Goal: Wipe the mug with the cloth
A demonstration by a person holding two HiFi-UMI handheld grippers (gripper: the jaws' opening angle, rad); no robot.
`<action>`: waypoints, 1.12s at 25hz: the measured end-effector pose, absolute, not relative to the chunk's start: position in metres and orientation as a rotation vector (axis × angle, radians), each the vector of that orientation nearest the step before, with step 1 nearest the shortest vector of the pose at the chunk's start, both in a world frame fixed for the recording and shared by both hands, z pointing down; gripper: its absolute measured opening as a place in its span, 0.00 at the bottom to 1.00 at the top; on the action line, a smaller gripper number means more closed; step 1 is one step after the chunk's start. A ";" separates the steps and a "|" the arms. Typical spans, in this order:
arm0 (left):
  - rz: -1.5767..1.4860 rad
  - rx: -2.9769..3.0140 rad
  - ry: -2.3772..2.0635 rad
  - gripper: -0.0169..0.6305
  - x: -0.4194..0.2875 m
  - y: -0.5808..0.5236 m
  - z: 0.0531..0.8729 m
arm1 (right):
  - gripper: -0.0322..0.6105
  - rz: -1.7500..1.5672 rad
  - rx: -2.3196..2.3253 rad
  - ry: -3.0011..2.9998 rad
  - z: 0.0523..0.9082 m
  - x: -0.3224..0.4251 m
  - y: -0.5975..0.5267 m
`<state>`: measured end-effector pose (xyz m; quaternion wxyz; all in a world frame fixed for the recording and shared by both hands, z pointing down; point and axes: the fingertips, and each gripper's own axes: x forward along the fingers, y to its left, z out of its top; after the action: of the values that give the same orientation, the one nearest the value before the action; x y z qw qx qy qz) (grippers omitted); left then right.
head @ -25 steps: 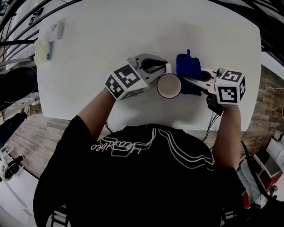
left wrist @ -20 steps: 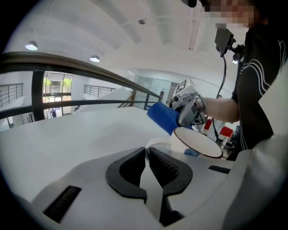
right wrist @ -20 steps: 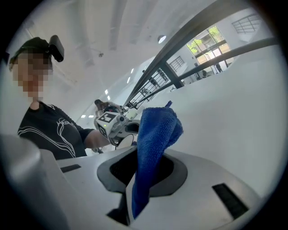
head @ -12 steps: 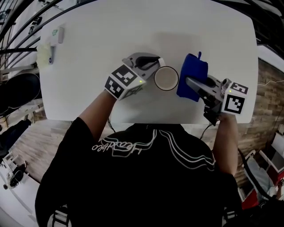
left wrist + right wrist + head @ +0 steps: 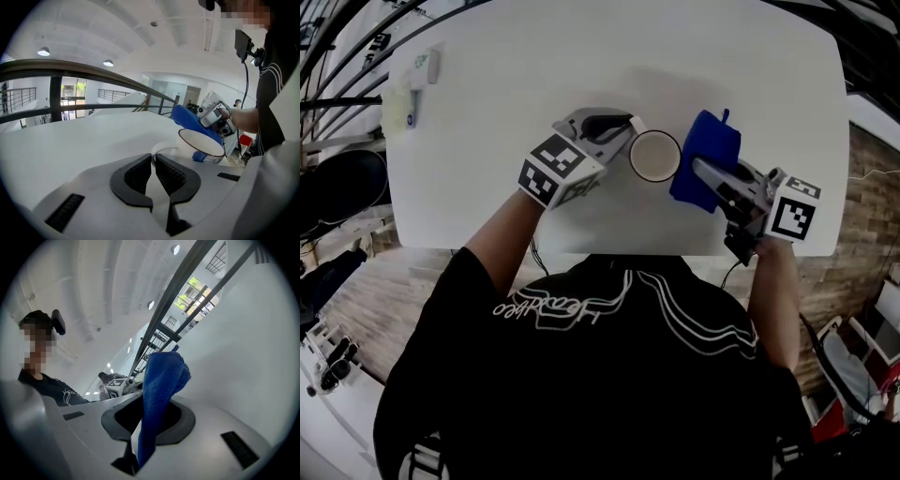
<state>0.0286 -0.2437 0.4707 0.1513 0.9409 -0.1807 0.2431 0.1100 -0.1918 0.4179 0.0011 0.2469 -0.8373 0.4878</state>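
A white mug [image 5: 655, 156] with a dark rim stands mid-table. My left gripper [image 5: 630, 128] is shut on its handle [image 5: 158, 151], which shows pinched between the black pads [image 5: 137, 174] in the left gripper view. The mug [image 5: 204, 145] is to that gripper's right, slightly tilted. My right gripper [image 5: 701, 172] is shut on a folded blue cloth [image 5: 706, 161], which lies against the mug's right side. In the right gripper view the cloth [image 5: 159, 390] rises from between the jaws and hides the mug. The cloth [image 5: 191, 121] wraps behind the rim.
The white table [image 5: 534, 84] ends just in front of both grippers. A small white and green object [image 5: 423, 67] and a pale yellow item [image 5: 397, 111] lie at the far left corner. Black railings [image 5: 328, 56] run past the left edge.
The right gripper has carried the cloth from behind the mug round to its right side, and its marker cube has dropped lower. The left gripper has kept hold of the handle.
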 end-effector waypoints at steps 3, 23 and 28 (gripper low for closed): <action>0.693 2.696 -0.535 0.08 0.027 -0.241 0.470 | 0.13 1.550 0.779 -2.627 0.420 0.111 -0.192; 0.643 2.681 -0.589 0.08 0.017 -0.232 0.467 | 0.13 1.516 0.842 -2.425 0.462 0.105 -0.200; 0.645 2.680 -0.587 0.08 0.013 -0.228 0.467 | 0.13 1.514 0.848 -2.412 0.464 0.105 -0.199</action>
<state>0.0130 -0.2275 0.4674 0.1610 0.9384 -0.2057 0.2261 0.1048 -0.1993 0.4636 0.0851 0.2844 -0.8088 0.5077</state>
